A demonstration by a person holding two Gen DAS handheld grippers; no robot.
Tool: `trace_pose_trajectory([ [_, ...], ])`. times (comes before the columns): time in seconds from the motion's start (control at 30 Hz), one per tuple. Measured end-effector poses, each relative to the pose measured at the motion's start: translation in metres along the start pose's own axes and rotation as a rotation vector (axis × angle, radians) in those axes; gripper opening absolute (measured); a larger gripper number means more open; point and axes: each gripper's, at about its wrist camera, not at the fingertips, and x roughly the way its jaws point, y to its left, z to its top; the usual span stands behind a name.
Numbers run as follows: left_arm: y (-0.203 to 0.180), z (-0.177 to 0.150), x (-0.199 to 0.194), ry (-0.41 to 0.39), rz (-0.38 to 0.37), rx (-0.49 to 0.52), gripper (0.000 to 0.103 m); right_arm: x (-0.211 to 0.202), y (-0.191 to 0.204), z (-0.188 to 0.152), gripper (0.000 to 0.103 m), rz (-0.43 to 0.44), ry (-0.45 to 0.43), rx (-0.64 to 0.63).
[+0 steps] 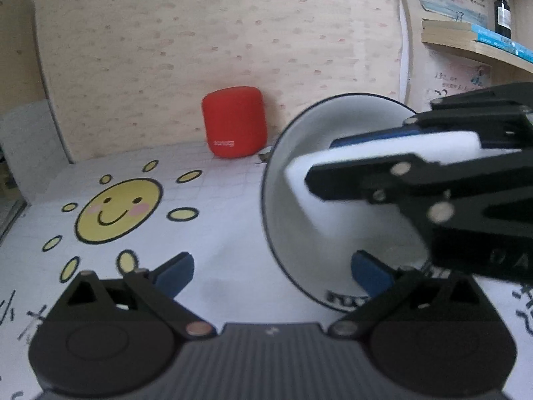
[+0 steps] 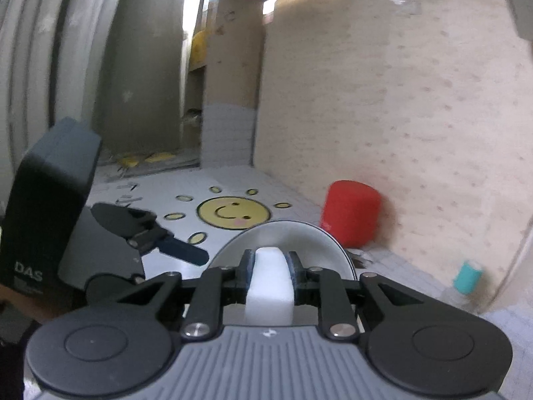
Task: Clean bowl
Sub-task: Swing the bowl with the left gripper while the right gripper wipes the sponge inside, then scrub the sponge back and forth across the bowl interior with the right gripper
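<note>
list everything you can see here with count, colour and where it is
bowl: 1, white with dark rim, tipped on its side, right of the sun drawing
sponge: 1, white, in the right claw, reaching into the bowl
red speaker: 1, red, against the back wall
table mat: 1, white grid with yellow smiling sun
books: a few, on the wall shelf
dropper bottle: 1, dark, on the books
teal object: 1, by the wall, blurred
left claw: open; one blue finger at the bowl's rim
right claw: shut on the sponge

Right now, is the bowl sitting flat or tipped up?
Tipped up: the bowl stands on its rim, its opening facing the right gripper, which pushes a white sponge inside.
</note>
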Motion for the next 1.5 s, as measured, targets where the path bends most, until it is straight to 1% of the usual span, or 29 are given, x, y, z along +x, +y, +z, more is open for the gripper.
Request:
trace_pose_trajectory([
  [0.07, 0.003, 0.0, 0.0, 0.0, 0.015, 0.003, 0.103, 0.003, 0.005, 0.001, 0.018, 0.022, 0.024, -0.024],
  [0.17, 0.008, 0.002, 0.003, 0.004, 0.036, -0.001, 0.103, 0.003, 0.011, 0.001, 0.018, -0.013, 0.033, -0.076],
  [0.27, 0.007, 0.002, 0.003, 0.003, 0.031, 0.0, 0.103, 0.0, 0.006, 0.004, 0.018, -0.056, 0.01, -0.048],
  [0.37, 0.007, 0.002, 0.003, 0.003, 0.03, 0.0, 0.103, 0.005, 0.007, 0.006, 0.018, -0.058, 0.015, -0.051],
  [0.47, 0.008, 0.001, 0.003, 0.008, 0.026, -0.011, 0.103, 0.011, 0.014, 0.008, 0.018, -0.04, 0.025, -0.065],
  [0.6, 0.006, 0.0, 0.003, 0.007, 0.029, -0.01, 0.103, 0.013, 0.016, 0.007, 0.018, 0.031, 0.028, -0.052],
  [0.7, 0.008, -0.001, 0.002, 0.009, 0.024, -0.015, 0.103, 0.012, 0.013, 0.006, 0.018, 0.038, 0.038, -0.057],
  [0.83, 0.011, -0.002, 0.002, 0.013, 0.024, -0.026, 0.103, 0.011, 0.009, 0.003, 0.018, 0.005, 0.051, -0.066],
  [0.97, 0.015, -0.004, 0.0, 0.013, 0.027, -0.031, 0.103, 0.01, 0.006, 0.007, 0.018, -0.026, 0.012, -0.039],
  [1.03, 0.016, -0.004, 0.0, 0.013, 0.027, -0.033, 0.103, 0.014, 0.007, 0.01, 0.018, -0.03, 0.008, -0.028],
  [1.13, 0.016, -0.005, -0.001, 0.009, 0.031, -0.024, 0.103, 0.02, 0.012, 0.013, 0.018, -0.001, 0.013, -0.03],
  [1.23, 0.018, -0.007, -0.002, 0.009, 0.032, -0.021, 0.103, 0.021, 0.018, 0.011, 0.018, 0.072, 0.041, -0.067],
  [1.33, 0.022, -0.009, -0.003, 0.012, 0.037, -0.031, 0.103, 0.016, 0.015, 0.01, 0.018, 0.057, 0.041, -0.074],
  [1.4, 0.024, -0.01, -0.004, 0.012, 0.041, -0.036, 0.103, 0.016, 0.009, 0.011, 0.018, 0.012, 0.031, -0.051],
  [1.5, 0.023, -0.01, -0.005, 0.009, 0.041, -0.038, 0.102, 0.018, 0.009, 0.014, 0.018, -0.012, 0.007, -0.029],
])
